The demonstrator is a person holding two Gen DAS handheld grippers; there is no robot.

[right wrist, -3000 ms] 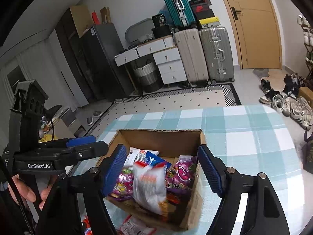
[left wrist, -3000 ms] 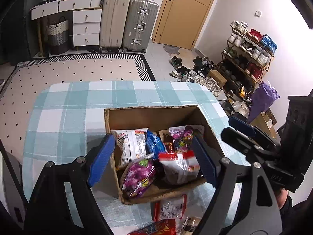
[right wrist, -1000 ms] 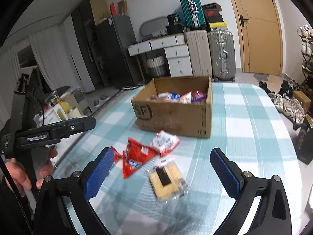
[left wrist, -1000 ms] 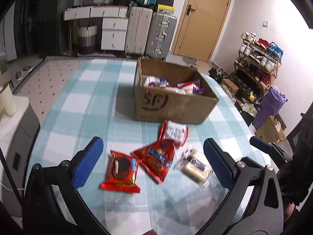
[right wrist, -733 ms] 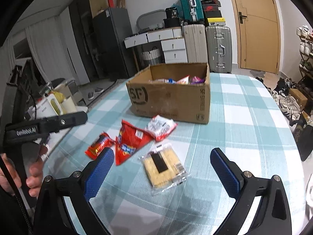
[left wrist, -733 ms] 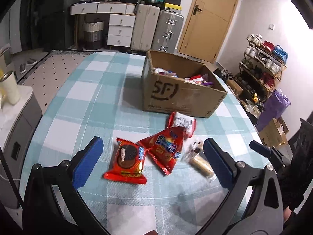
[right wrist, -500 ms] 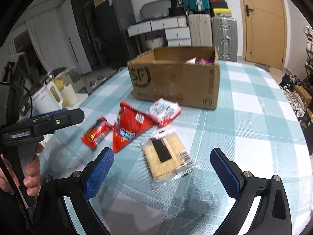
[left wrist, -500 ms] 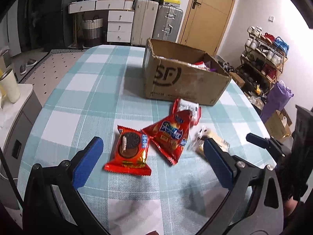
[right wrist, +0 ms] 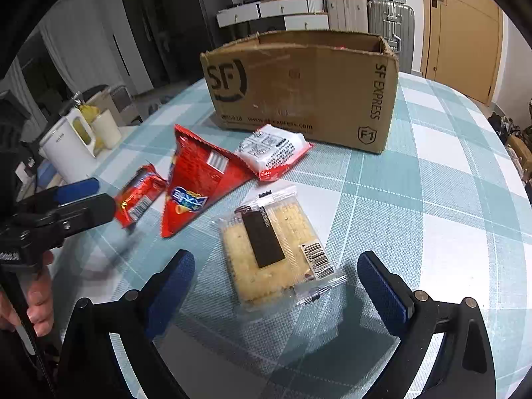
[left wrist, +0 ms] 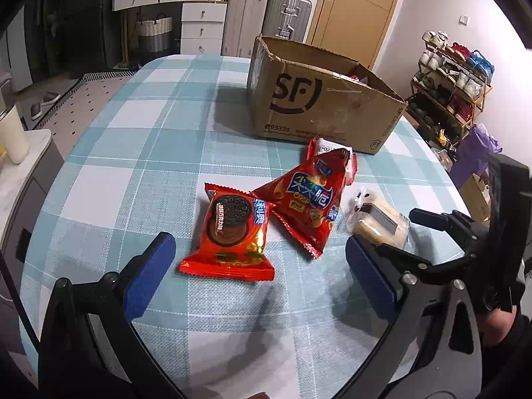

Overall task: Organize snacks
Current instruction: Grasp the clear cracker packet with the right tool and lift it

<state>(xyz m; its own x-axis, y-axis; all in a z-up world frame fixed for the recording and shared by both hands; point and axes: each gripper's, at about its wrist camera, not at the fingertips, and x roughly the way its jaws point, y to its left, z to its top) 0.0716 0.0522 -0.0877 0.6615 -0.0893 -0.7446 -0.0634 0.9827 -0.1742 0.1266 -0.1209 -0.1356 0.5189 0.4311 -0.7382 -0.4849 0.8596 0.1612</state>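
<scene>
Your checked table (left wrist: 139, 153) carries the cardboard box (left wrist: 319, 106) and, just before it, four packets — cookie pack (left wrist: 229, 232), red triangular bag (left wrist: 306, 199), white-and-red pack (right wrist: 272, 153), clear cracker pack (right wrist: 272, 249).

Under me, a matt woven blue-and-white checked tablecloth (right wrist: 432, 199). Glossy red foil cookie packet (left wrist: 229, 232) and glossy red triangular foil chip bag (left wrist: 306, 196) shine; clear crinkly plastic cracker wrapper (right wrist: 276, 249) glints; rough matt brown cardboard box (right wrist: 299, 89) behind.
</scene>
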